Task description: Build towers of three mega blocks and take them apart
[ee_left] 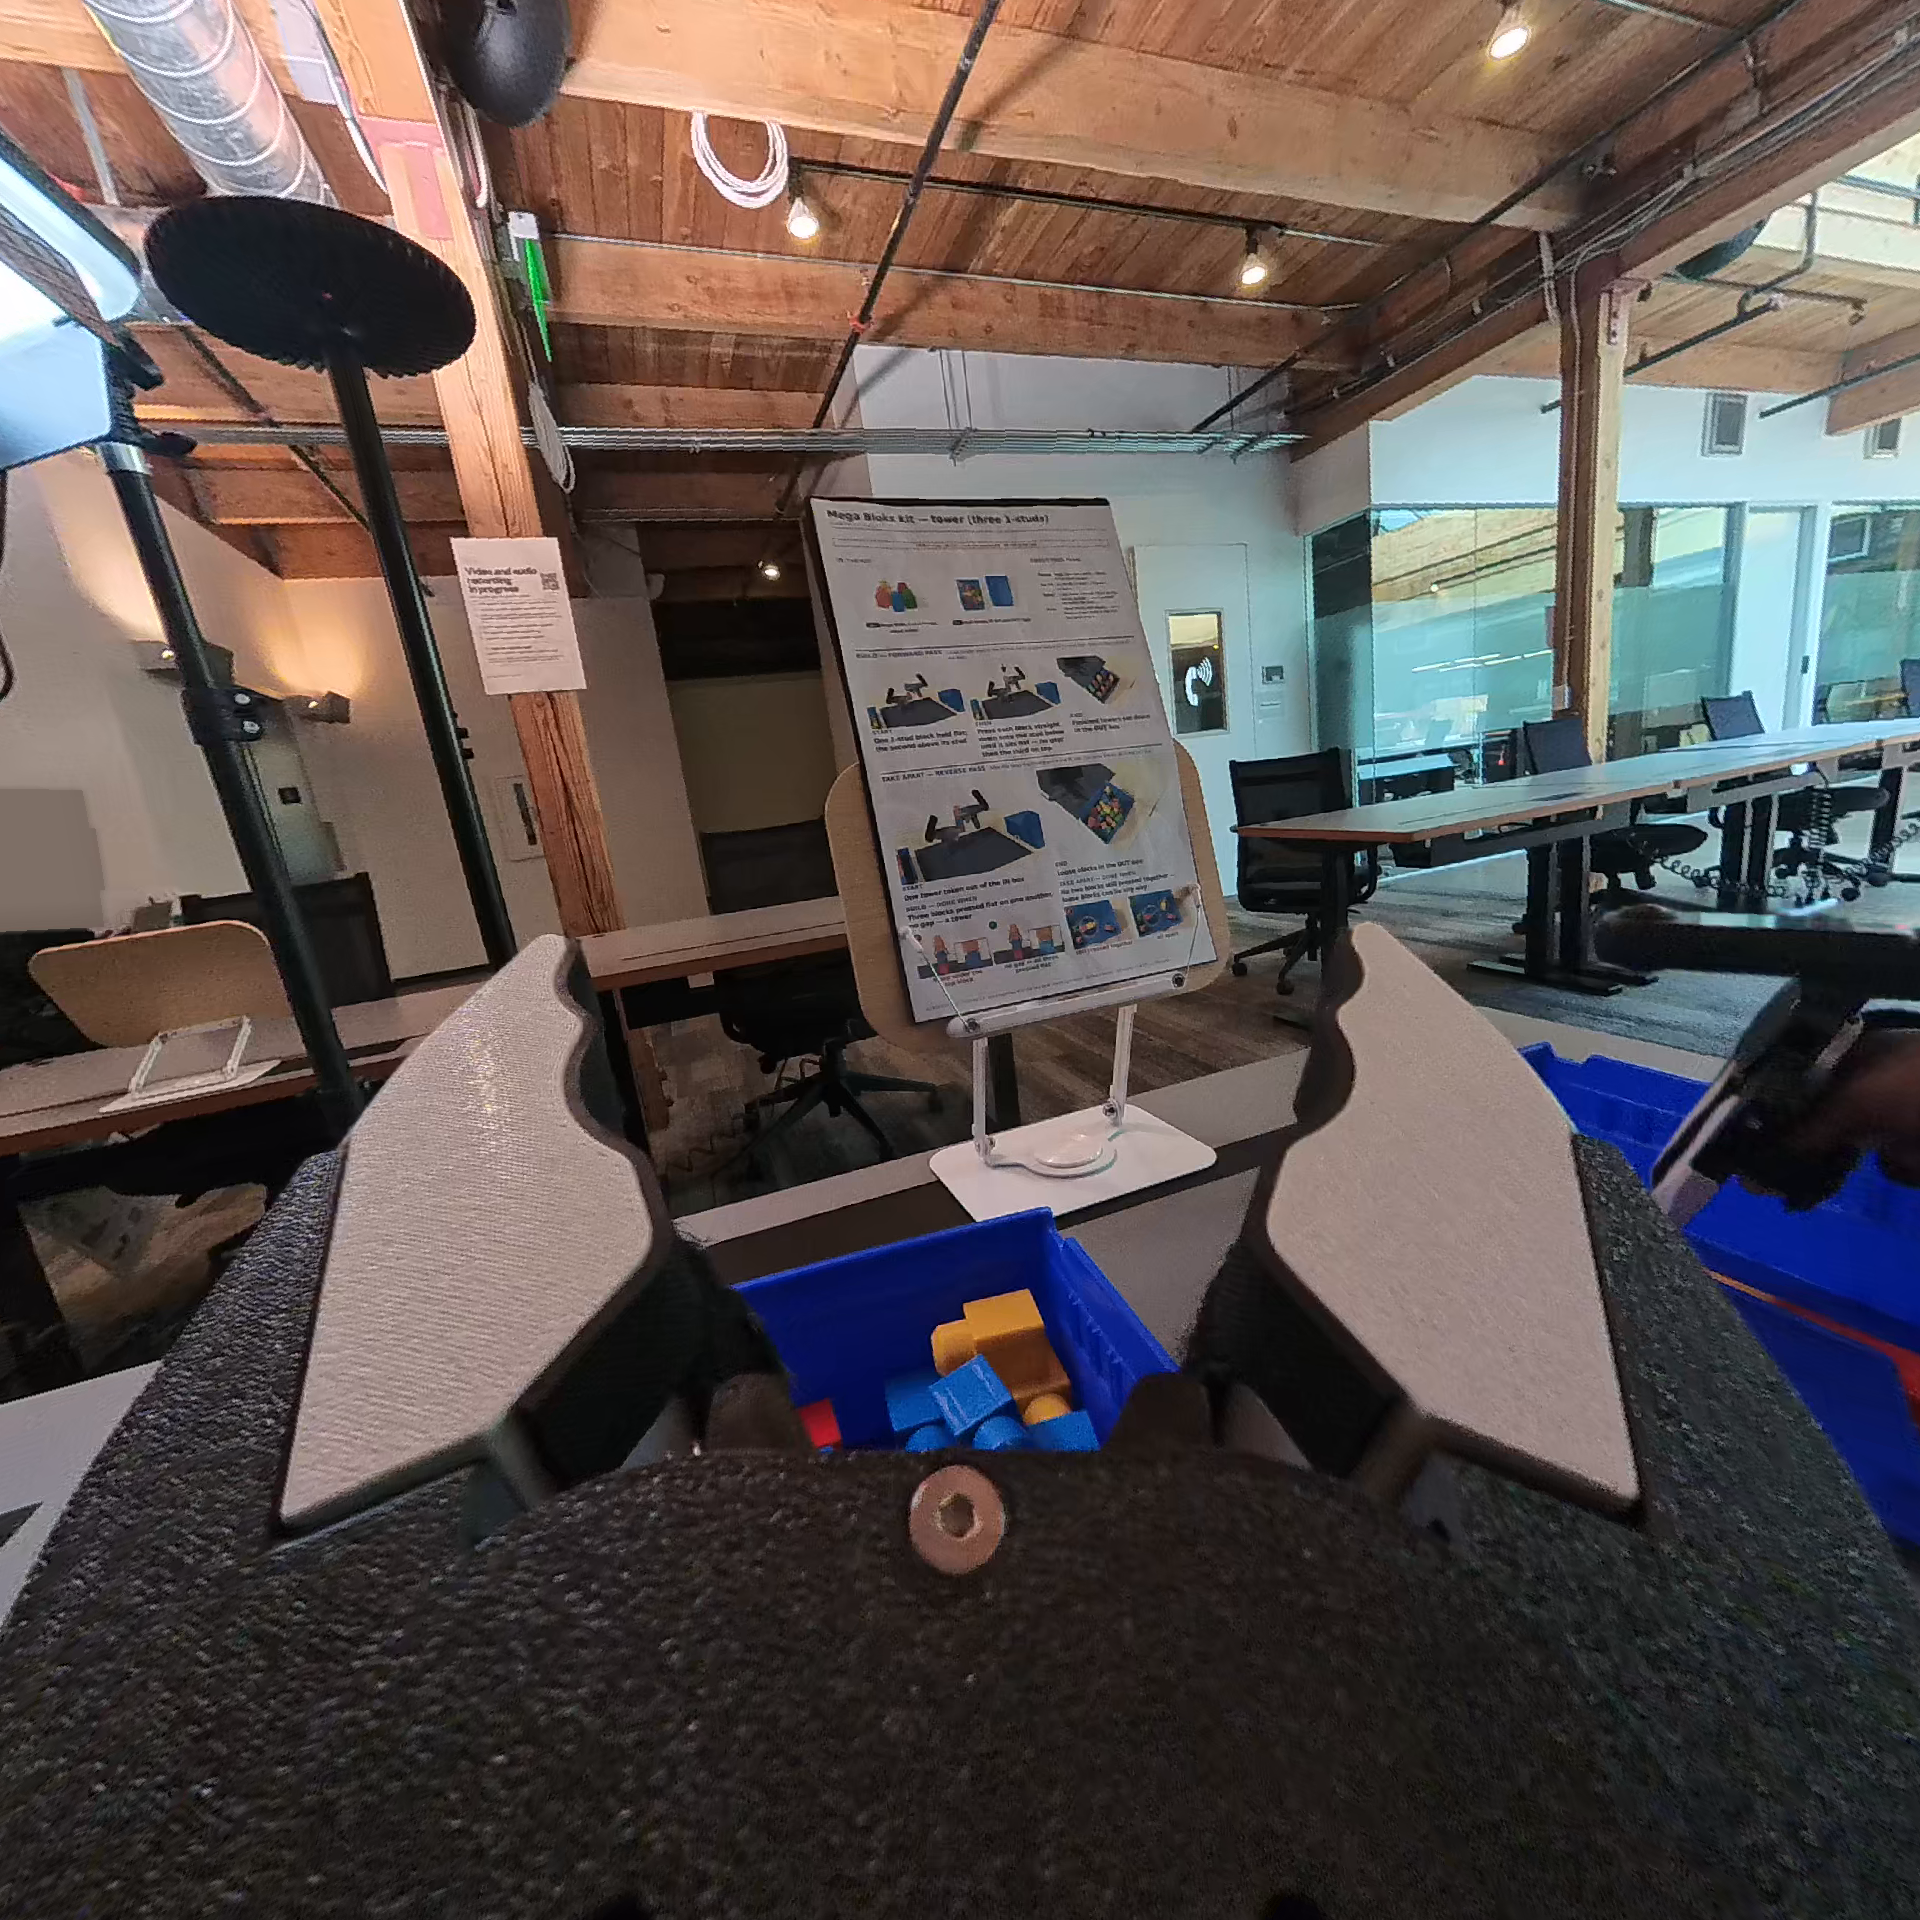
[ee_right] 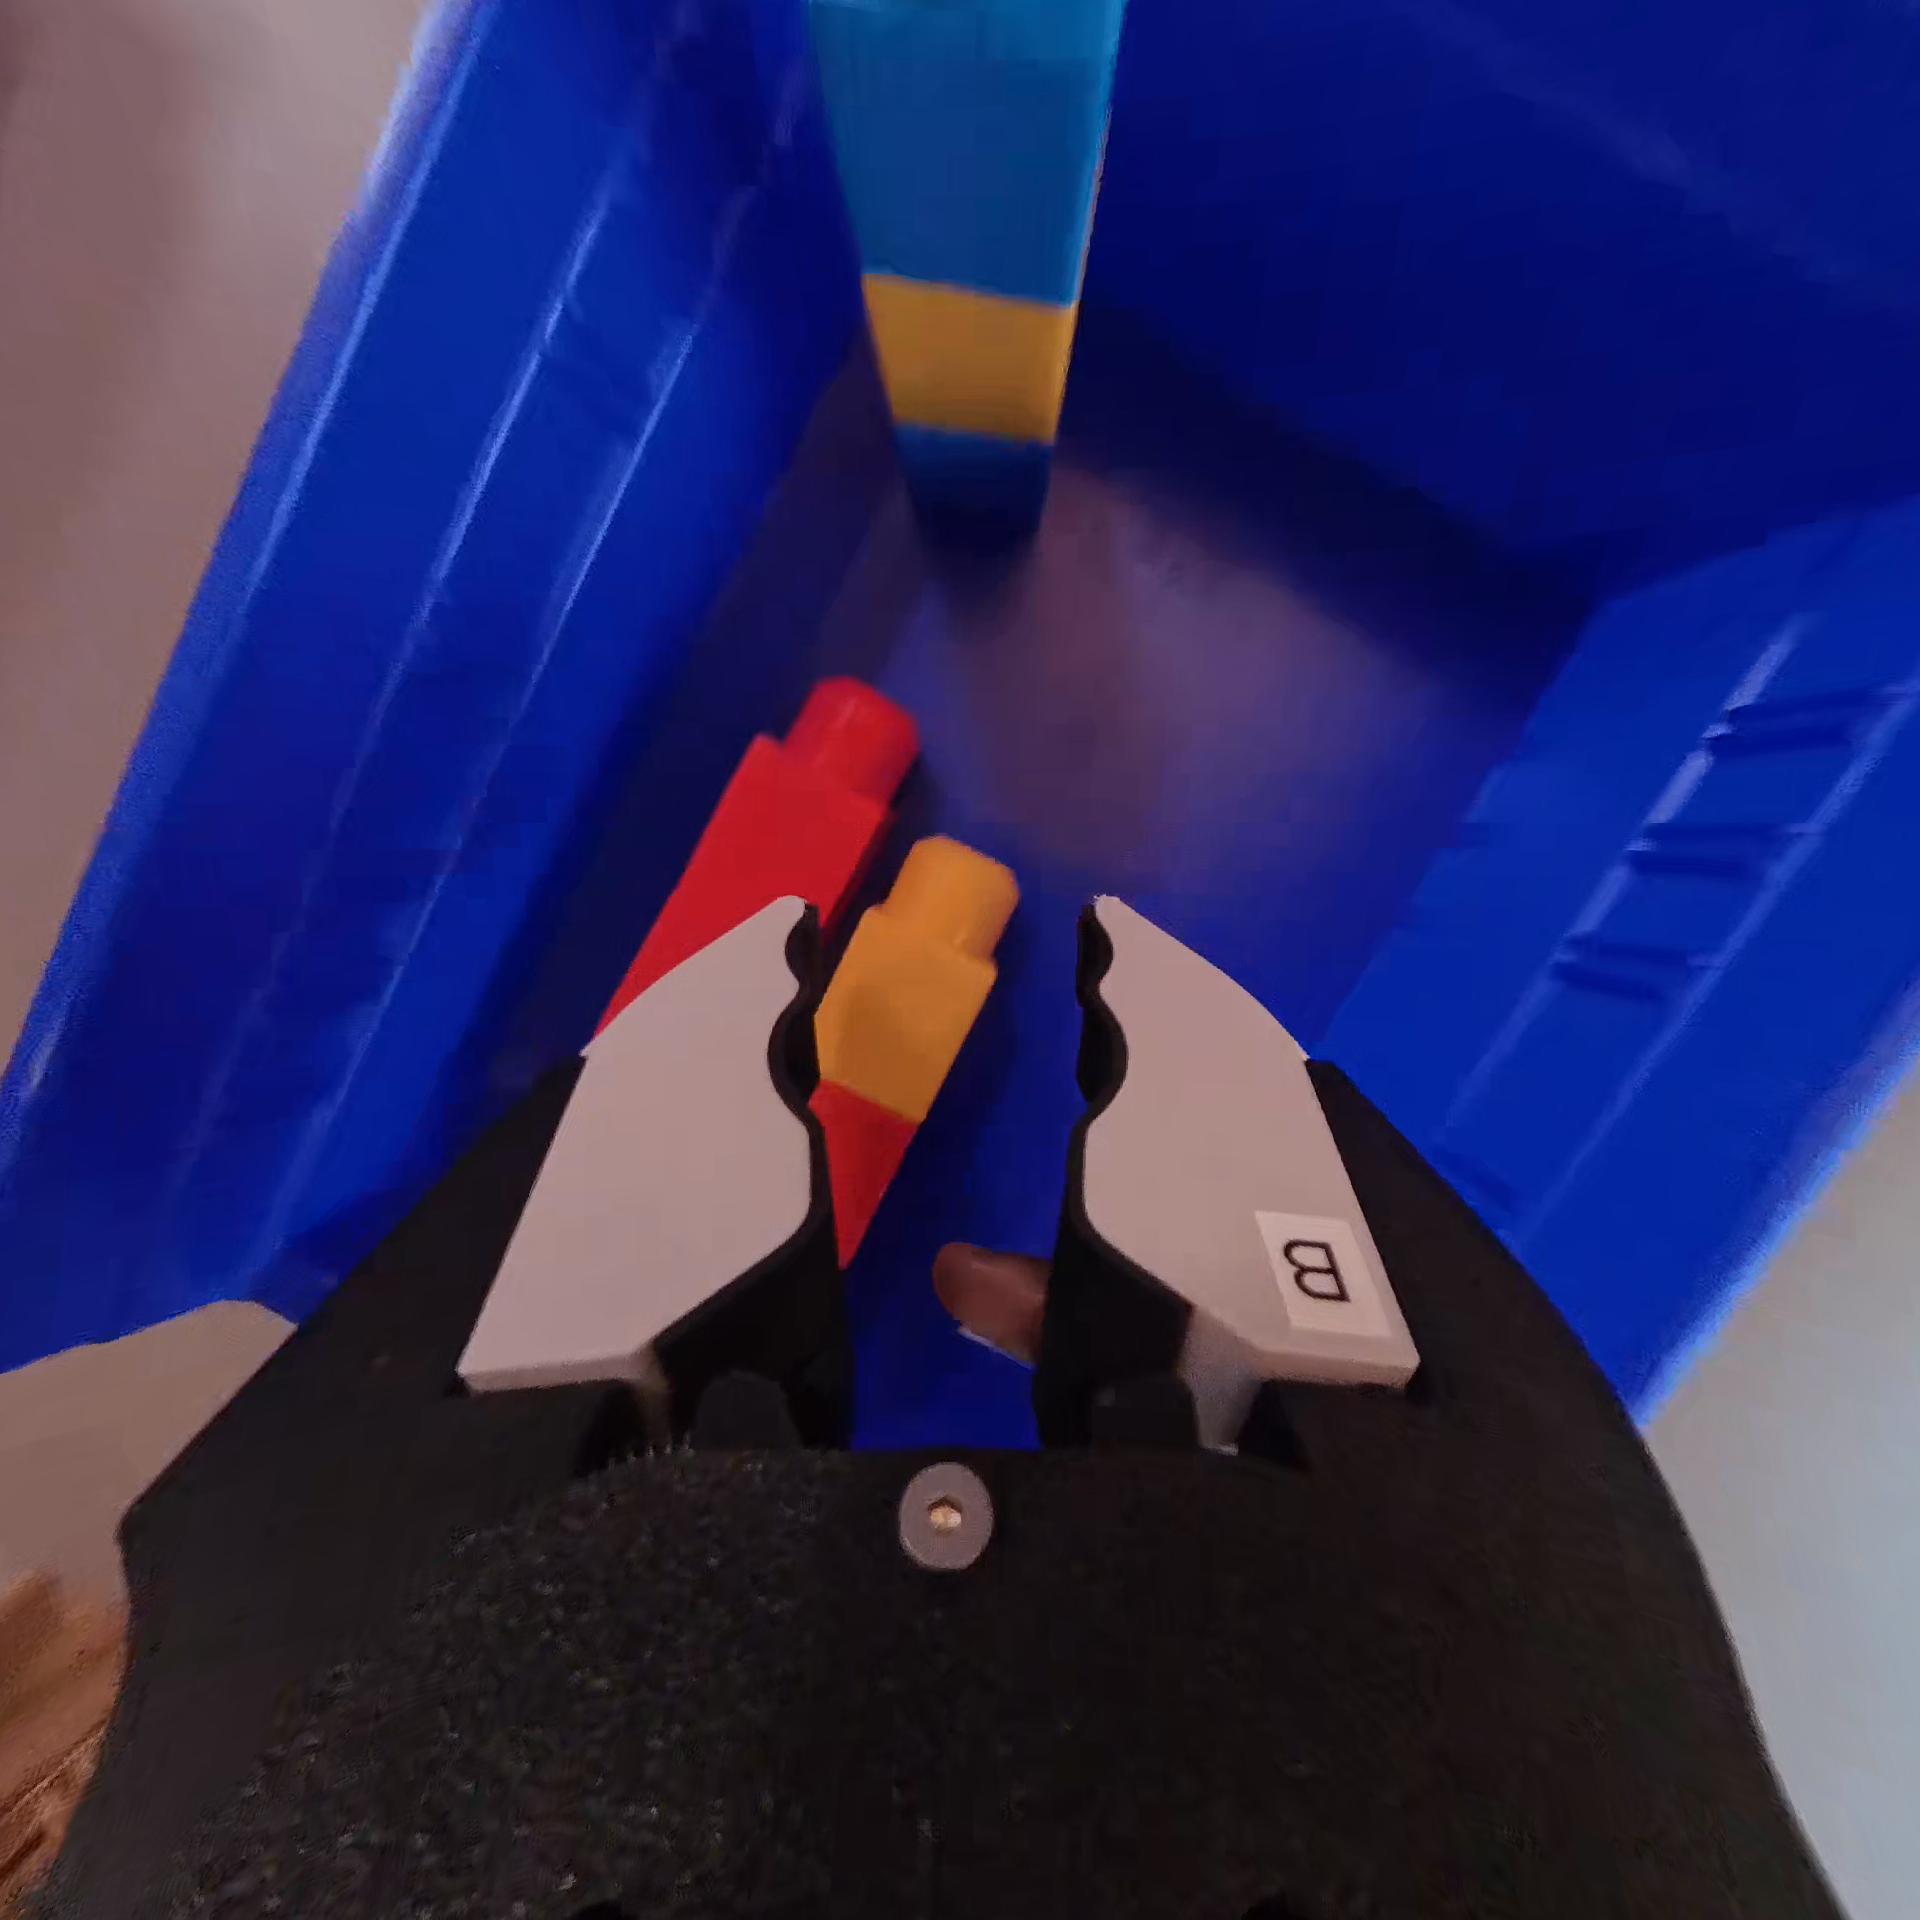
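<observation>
I hold my right gripper (ee_right: 945, 997) spread inside the blue bin (ee_right: 1558, 883), an orange-topped tower (ee_right: 904, 997) lying unclamped between its fingers, while my left gripper (ee_left: 956, 1039) waits wide apart, holding nothing.

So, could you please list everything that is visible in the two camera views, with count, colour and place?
Bin with loose blocks: one, blue, between the left fingers.
Loose blocks: several, yellow, blue, one red edge, inside it.
Instruction sheet: one, white, on a stand behind that bin.
Second bin: one, blue, around the right gripper.
Standing tower: one, light blue, yellow, dark blue, at that bin's far wall.
Lying red tower: one, near the left wall.
Lying tower with a yellow end: one, between the right fingers, a gap at the right pad.
Left gripper: open wide, nothing held.
Right gripper: open.
</observation>
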